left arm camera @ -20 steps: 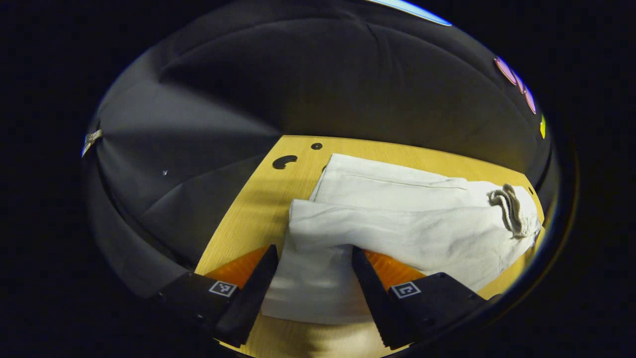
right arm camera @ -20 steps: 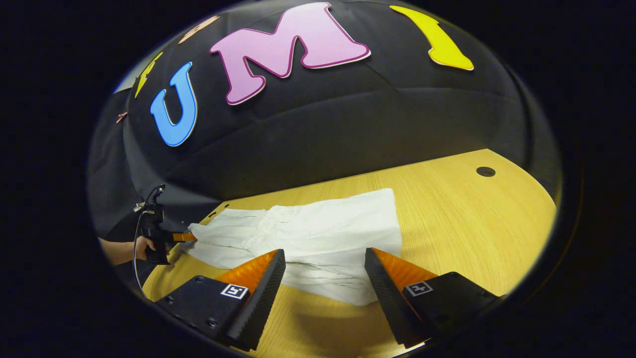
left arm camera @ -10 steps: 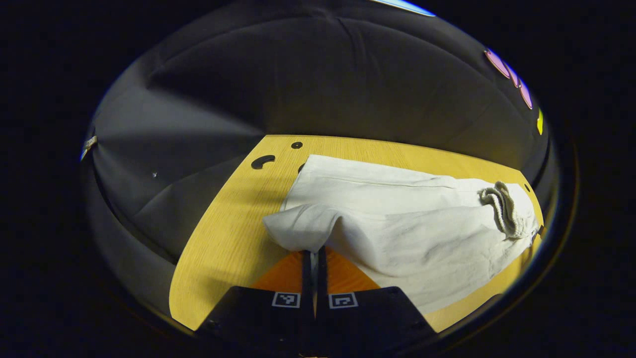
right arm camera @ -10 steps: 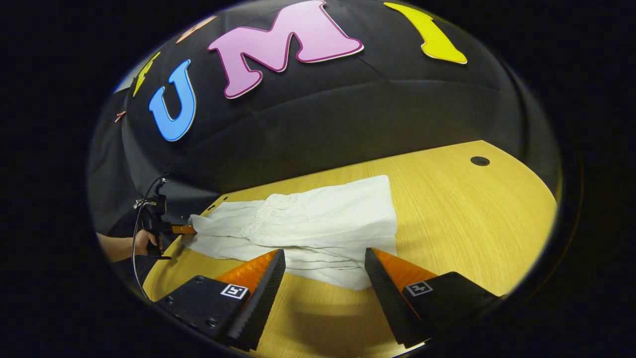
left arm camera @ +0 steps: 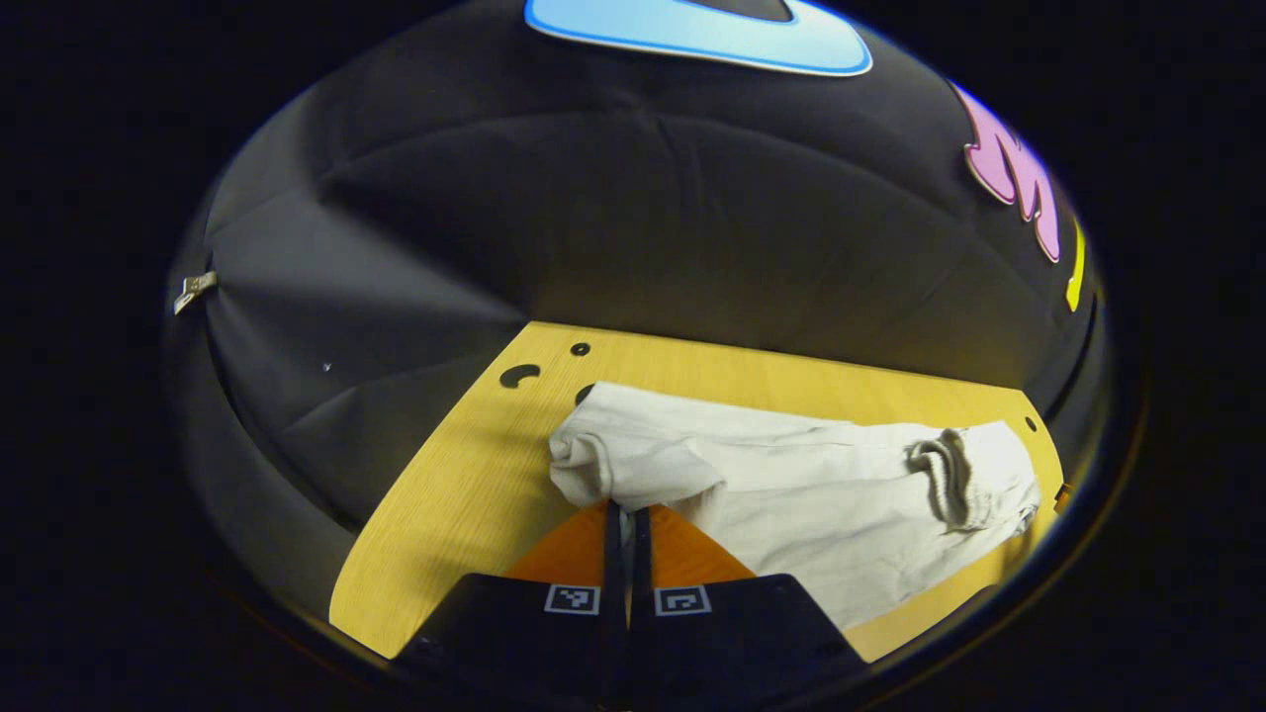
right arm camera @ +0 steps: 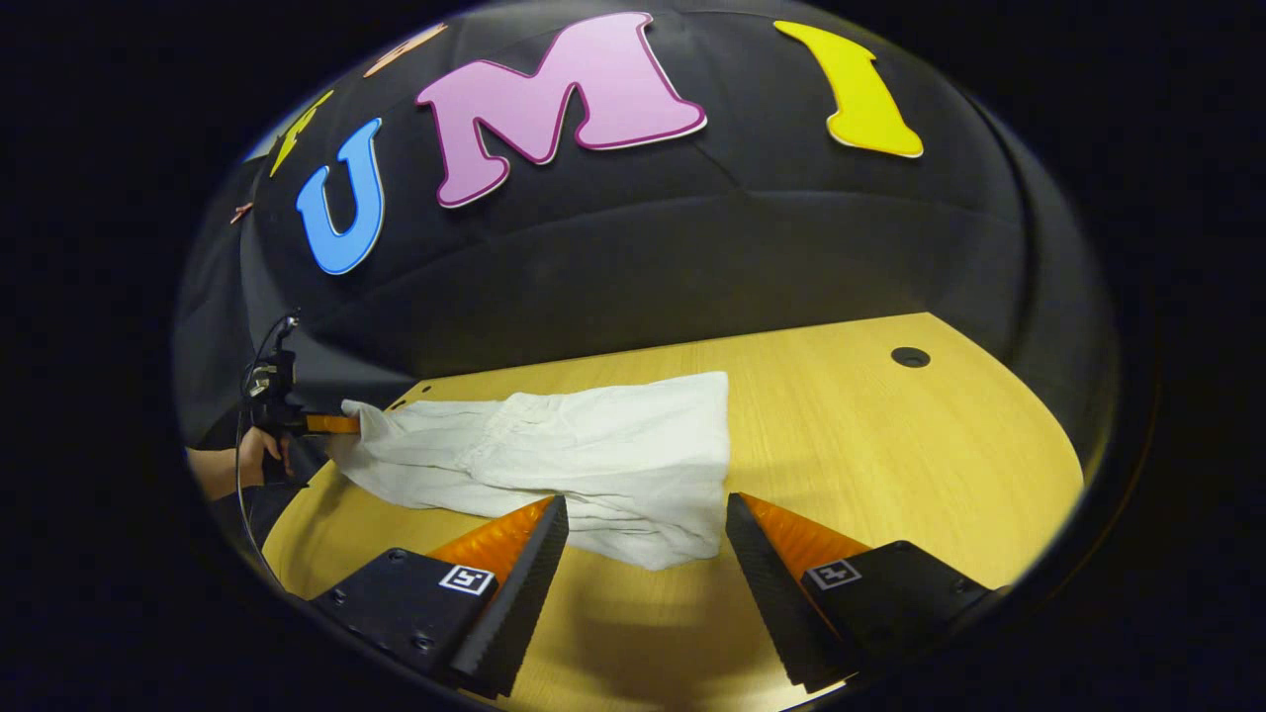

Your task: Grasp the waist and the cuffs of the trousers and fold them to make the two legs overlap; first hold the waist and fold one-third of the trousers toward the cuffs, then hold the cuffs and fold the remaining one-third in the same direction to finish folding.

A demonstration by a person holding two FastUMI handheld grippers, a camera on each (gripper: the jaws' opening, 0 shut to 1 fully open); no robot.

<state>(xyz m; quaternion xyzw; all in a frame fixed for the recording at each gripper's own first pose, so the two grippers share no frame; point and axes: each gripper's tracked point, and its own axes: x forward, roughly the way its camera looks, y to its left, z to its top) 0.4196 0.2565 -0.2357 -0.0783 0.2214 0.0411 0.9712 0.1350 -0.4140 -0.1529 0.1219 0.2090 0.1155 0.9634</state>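
Two claws were at work on a pair of white trousers that lay on a yellow wooden table. In the left gripper view, the left claw had its two fingers pressed tight together, and a bunched end of the trousers was pinched between them, right at the tips. From there the cloth ran away to that claw's right, across the table. A thick ropey cord lay curled on the far end of the cloth. Small dark holes sat in the table, ahead of the claw and a bit to its left.

In the right gripper view, the right claw had its fingers spread wide, with nothing between them. The near edge of the trousers lay just ahead of its tips, and bare table showed to its right. Far off to its left, a hand held the left claw, which gripped the other end of the cloth and held it a little above the table
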